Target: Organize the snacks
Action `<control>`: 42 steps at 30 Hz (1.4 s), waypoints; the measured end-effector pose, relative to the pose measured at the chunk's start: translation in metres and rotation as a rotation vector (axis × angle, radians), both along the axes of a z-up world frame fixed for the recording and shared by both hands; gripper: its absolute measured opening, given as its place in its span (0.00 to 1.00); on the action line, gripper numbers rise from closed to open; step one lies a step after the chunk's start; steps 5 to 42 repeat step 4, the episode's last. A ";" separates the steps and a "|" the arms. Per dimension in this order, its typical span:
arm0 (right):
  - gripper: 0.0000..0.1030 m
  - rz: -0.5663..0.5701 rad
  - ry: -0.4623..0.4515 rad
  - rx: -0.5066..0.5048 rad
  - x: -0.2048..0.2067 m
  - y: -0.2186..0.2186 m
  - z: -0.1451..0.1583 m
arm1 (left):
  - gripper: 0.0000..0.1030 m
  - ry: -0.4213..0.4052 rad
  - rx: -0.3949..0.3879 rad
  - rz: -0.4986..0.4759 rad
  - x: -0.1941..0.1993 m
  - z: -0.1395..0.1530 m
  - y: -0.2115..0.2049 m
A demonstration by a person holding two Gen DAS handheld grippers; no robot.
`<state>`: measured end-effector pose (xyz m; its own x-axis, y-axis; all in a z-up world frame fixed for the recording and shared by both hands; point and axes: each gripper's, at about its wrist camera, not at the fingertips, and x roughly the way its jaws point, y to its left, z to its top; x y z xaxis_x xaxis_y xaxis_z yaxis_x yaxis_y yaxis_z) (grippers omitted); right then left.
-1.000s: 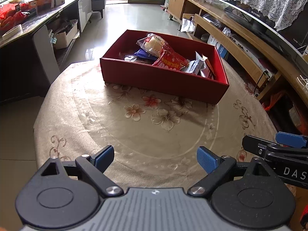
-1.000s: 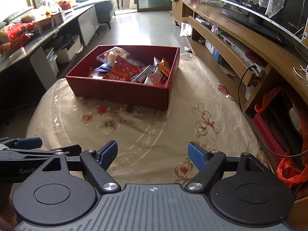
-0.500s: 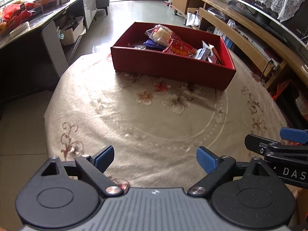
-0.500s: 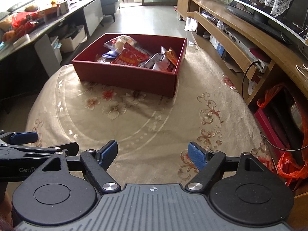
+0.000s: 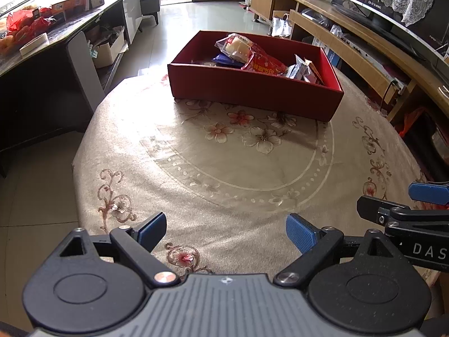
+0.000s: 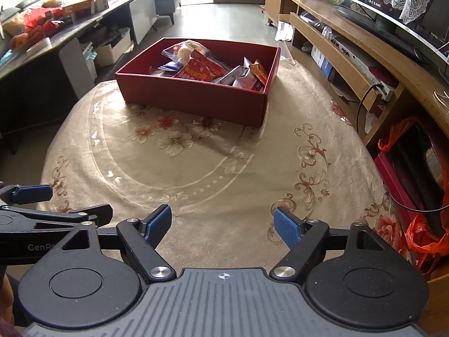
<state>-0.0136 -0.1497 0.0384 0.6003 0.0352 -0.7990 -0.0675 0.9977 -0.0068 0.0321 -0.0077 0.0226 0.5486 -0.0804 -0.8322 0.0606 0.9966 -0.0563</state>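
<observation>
A red box [image 5: 252,92] stands at the far side of the round table [image 5: 224,163], also in the right wrist view [image 6: 193,98]. Several snack packets lie inside it: a red packet [image 5: 265,63], a clear bag with a bun [image 5: 234,45], silver and orange packets [image 6: 247,77]. My left gripper [image 5: 226,231] is open and empty above the table's near edge, far from the box. My right gripper [image 6: 223,223] is open and empty beside it, also near the front edge. Each gripper shows at the edge of the other's view.
The table wears a beige flowered cloth [image 6: 196,168]. A dark desk with clutter [image 5: 42,36] stands to the left. A wooden TV bench [image 6: 364,56] runs along the right, with red bags [image 6: 421,236] on the floor beside the table.
Both grippers have pulled back from the box toward the near edge of the table. Both stay open and empty.
</observation>
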 end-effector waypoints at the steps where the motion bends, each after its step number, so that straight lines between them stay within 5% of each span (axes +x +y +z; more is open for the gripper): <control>1: 0.82 0.000 -0.002 0.001 0.000 0.000 0.001 | 0.87 -0.004 -0.002 0.000 -0.001 0.001 0.000; 42: 0.83 -0.005 -0.008 0.006 0.000 -0.001 0.002 | 0.87 -0.026 0.004 -0.002 -0.003 0.005 0.000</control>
